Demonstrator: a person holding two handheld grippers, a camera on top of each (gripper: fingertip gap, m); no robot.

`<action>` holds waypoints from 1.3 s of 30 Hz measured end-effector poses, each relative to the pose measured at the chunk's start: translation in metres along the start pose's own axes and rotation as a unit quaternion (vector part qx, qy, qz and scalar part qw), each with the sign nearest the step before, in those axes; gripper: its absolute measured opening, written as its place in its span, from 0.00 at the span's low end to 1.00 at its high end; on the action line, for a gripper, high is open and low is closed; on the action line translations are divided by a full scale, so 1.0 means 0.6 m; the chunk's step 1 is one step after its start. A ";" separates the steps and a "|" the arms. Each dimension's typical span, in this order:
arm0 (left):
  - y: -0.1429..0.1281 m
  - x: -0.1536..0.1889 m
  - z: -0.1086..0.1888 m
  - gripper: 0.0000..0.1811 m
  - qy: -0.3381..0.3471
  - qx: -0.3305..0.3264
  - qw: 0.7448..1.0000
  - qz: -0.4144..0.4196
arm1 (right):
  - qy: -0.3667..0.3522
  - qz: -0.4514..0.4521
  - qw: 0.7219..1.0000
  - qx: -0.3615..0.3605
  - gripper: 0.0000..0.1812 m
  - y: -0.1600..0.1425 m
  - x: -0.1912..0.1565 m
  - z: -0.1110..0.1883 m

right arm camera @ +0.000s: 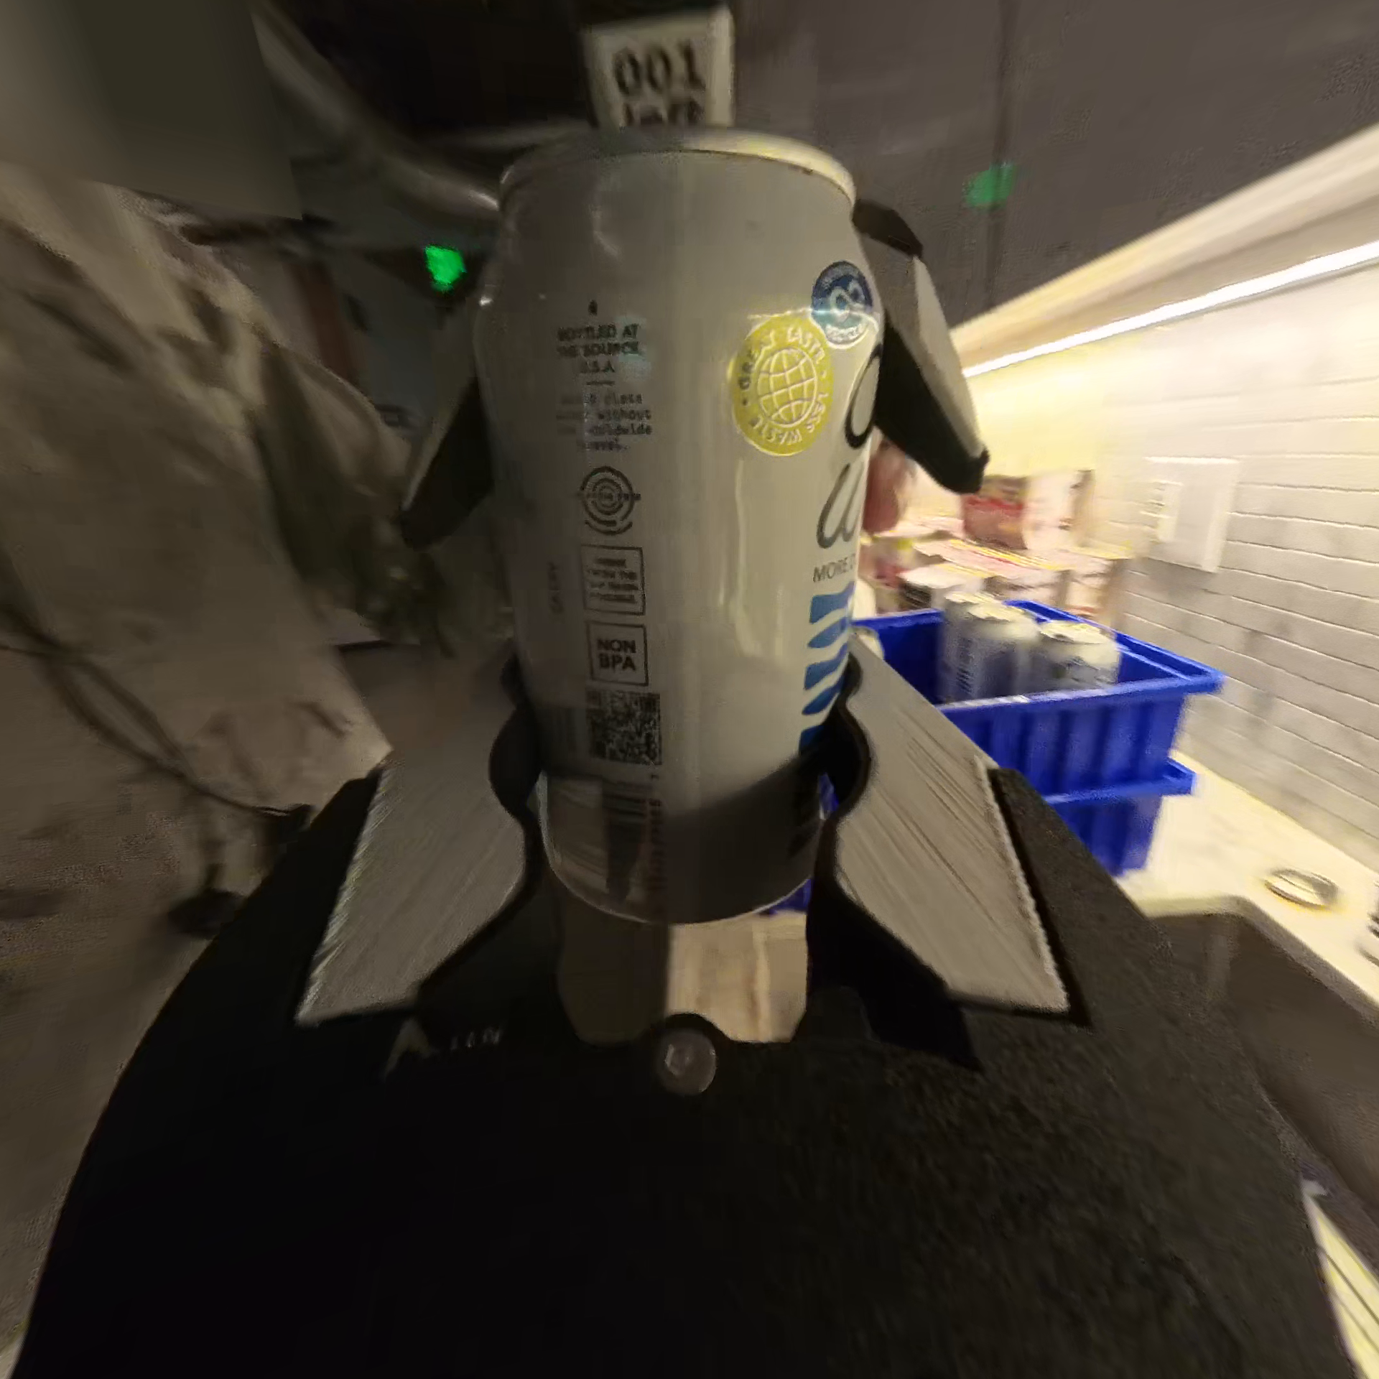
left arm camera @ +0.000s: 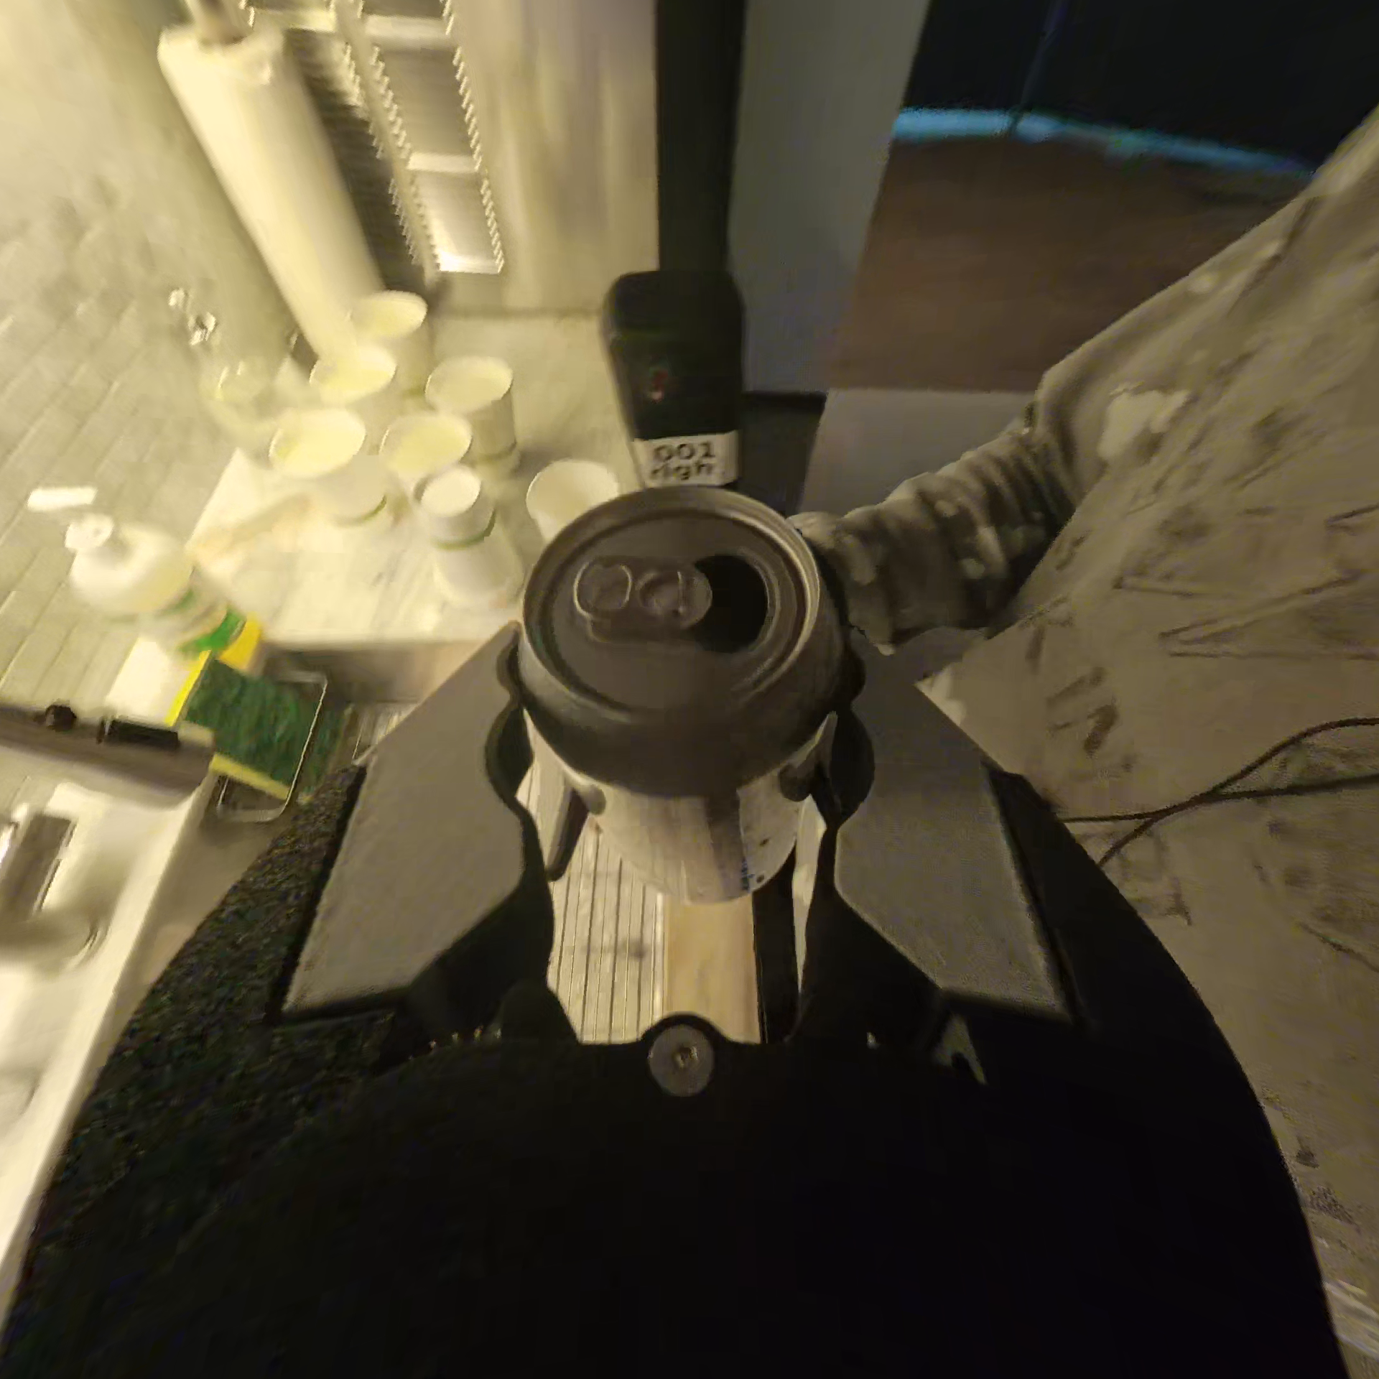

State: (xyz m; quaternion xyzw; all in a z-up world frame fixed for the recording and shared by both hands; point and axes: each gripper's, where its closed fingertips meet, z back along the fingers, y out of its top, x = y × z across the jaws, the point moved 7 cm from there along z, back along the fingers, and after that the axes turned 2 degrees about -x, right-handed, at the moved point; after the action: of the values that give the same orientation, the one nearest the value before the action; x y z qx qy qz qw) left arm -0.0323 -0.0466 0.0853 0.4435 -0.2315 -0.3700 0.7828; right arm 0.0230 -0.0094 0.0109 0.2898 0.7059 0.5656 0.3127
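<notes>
A white drink can with blue stripes and a yellow round mark (right arm camera: 671, 485) is held in the air by both grippers. In the left wrist view its open top (left arm camera: 671, 597) faces the camera, tab pulled. My left gripper (left arm camera: 683, 671) is shut on the can's upper part. My right gripper (right arm camera: 679, 739) is shut on its lower part. The left gripper's fingers (right arm camera: 921, 373) show around the can's top in the right wrist view. The right gripper's black body (left arm camera: 671, 373) shows behind the can in the left wrist view.
Several white paper cups (left arm camera: 425, 448), a soap bottle (left arm camera: 142, 574) and a green and yellow sponge (left arm camera: 254, 716) stand on the counter by a sink. Two stacked blue bins (right arm camera: 1082, 716) hold more cans. A person's grey sleeve (left arm camera: 1119, 560) is at the right. The tips of one gripper are about 6 centimetres away from the tips of the other.
</notes>
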 end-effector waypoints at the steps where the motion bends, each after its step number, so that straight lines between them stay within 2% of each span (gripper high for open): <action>1: 0.006 0.006 -0.005 0.45 -0.011 0.017 1.000 -0.006 | 0.023 -0.003 1.000 0.004 0.42 0.010 -0.006 0.006; 6: 0.030 0.028 -0.024 0.47 -0.047 0.104 0.993 -0.016 | 0.100 0.003 0.995 -0.010 0.42 0.045 -0.025 0.020; 11: 0.037 0.035 -0.031 0.43 -0.035 0.160 0.986 -0.017 | 0.126 0.003 0.992 -0.030 0.42 0.054 -0.026 0.029; 15: 0.023 0.028 -0.035 0.42 0.014 0.169 0.985 -0.020 | 0.070 -0.015 0.996 -0.049 0.45 0.042 -0.014 0.038; 17: 0.007 0.022 -0.041 0.42 0.027 0.167 0.986 -0.014 | 0.048 -0.028 0.995 -0.083 0.50 0.031 -0.010 0.064; 19: -0.014 0.013 -0.047 0.42 0.039 0.170 0.985 0.002 | 0.019 -0.014 0.989 -0.147 0.47 0.031 -0.004 0.110; 20: -0.024 0.009 -0.051 0.42 0.043 0.167 0.985 0.009 | 0.005 0.001 0.984 -0.180 0.41 0.044 -0.001 0.132; 23: -0.054 0.000 -0.071 0.42 0.059 0.153 0.986 0.015 | 0.002 0.065 0.961 -0.269 0.30 0.120 -0.003 0.157; 25: -0.069 -0.004 -0.086 0.42 0.061 0.149 0.987 0.020 | 0.024 0.095 0.938 -0.333 0.24 0.163 -0.005 0.136; 27: -0.080 -0.006 -0.099 0.42 0.063 0.149 0.987 0.023 | 0.055 0.121 0.906 -0.402 0.23 0.180 -0.003 0.104; 30: -0.089 -0.007 -0.111 0.42 0.061 0.147 0.987 0.023 | 0.101 0.116 0.864 -0.480 0.21 0.174 0.010 0.057; 34: -0.094 -0.008 -0.112 0.42 0.067 0.140 0.988 0.019 | 0.139 0.098 0.808 -0.564 0.17 0.140 0.038 0.031; 35: -0.097 -0.008 -0.110 0.42 0.067 0.135 0.988 0.017 | 0.145 0.095 0.804 -0.569 0.13 0.139 0.043 0.026; 39: -0.111 -0.011 -0.106 0.42 0.077 0.117 0.990 0.021 | 0.161 0.086 0.770 -0.612 0.11 0.128 0.057 0.005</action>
State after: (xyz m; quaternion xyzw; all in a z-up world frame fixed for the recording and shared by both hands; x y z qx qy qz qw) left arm -0.0175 -0.0304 -0.0040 0.5542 -0.2211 -0.2885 0.7488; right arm 0.0077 0.0330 0.0820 0.0011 0.2226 0.9409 0.2553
